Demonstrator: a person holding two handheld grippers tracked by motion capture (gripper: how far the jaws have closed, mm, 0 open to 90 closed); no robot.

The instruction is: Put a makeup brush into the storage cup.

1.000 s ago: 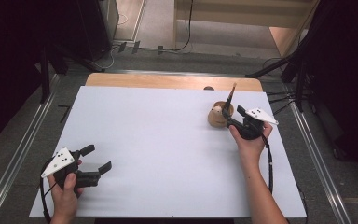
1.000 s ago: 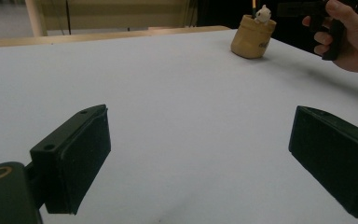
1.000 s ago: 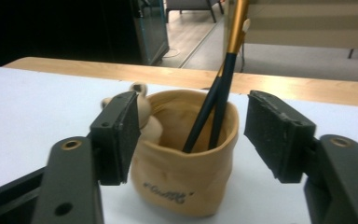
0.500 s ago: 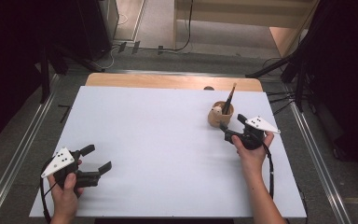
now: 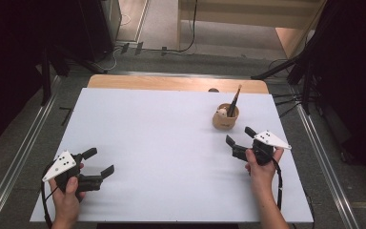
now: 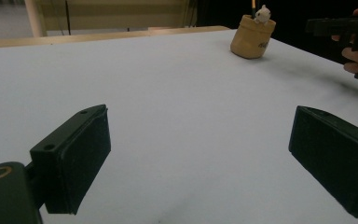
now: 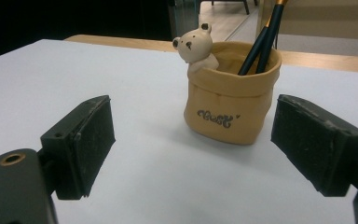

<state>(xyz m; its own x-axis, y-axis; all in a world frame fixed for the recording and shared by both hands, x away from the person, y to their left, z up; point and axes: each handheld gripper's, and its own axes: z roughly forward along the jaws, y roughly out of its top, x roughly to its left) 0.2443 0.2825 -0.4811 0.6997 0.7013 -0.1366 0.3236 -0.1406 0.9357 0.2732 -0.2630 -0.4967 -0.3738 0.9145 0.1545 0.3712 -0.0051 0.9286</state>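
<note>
A tan pen pot [image 5: 225, 119] with a small bear figure [image 7: 196, 46] on its rim stands at the far right of the white table [image 5: 162, 133]. Dark pens [image 7: 261, 42] lean inside it. My right gripper [image 5: 238, 135] sits just on the near side of the pot, pointing at it. Its jaws have just been opening and are open, with nothing between them; in the right gripper view [image 7: 193, 106] the pot [image 7: 230, 100] stands beyond the pads. My left gripper [image 5: 100, 161] rests at the near left, open and empty [image 6: 200, 126]. Its view shows the pot [image 6: 252, 37] far off.
A wooden strip [image 5: 171, 83] runs along the table's far edge, with a small dark knob [image 5: 213, 89] on it. Metal rails [image 5: 24, 157] flank the table on both sides. Dark stands and cables lie on the floor behind.
My right gripper has drawn back from the pot toward the near edge and its jaws stand wider. The pens stay in the pot. The left gripper has not moved.
</note>
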